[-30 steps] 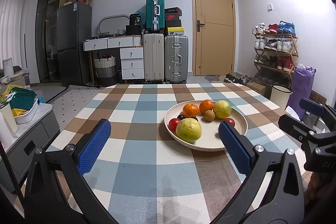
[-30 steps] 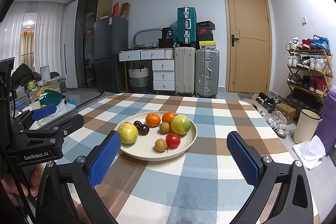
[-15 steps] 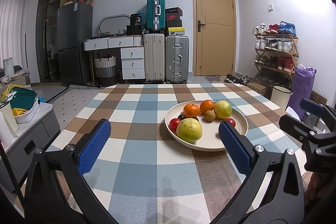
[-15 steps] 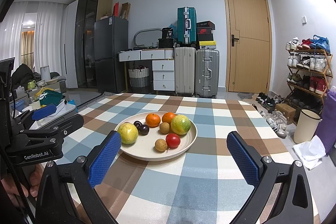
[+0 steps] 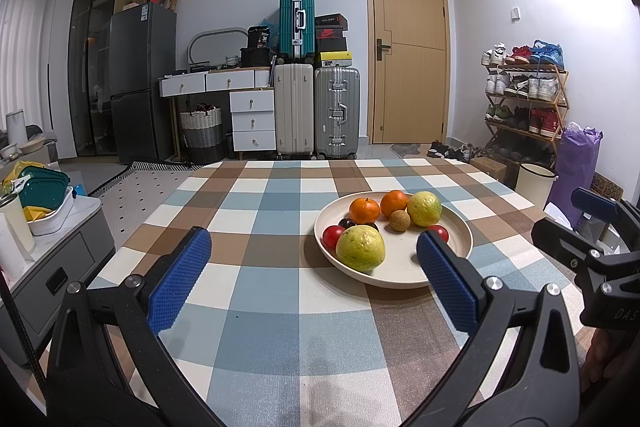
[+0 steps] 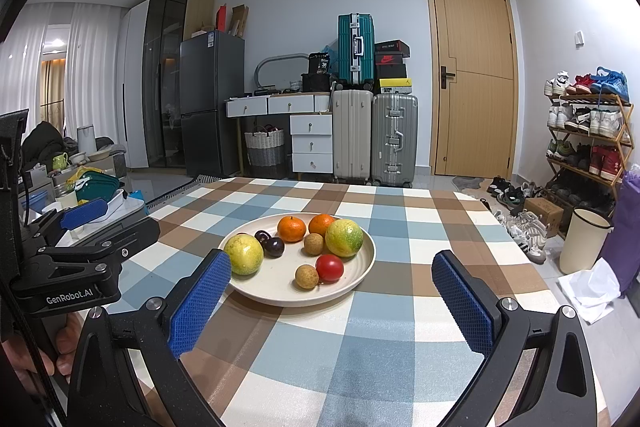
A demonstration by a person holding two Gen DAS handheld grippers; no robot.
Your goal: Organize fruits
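So, from your left: your left gripper is spread wide and holds nothing, poised above the checked tablecloth. Ahead sits the cream plate with the fruit (two yellow-green citrus, two oranges, red tomatoes, dark plums, small brown longans). Your right gripper is likewise splayed and empty, just short of the plate's near rim.

Left gripper: black frame, blue textured pads, silver screws. Right gripper: same build. White "GenRobot.AI" lettering on left gripper body, seen from right wrist.
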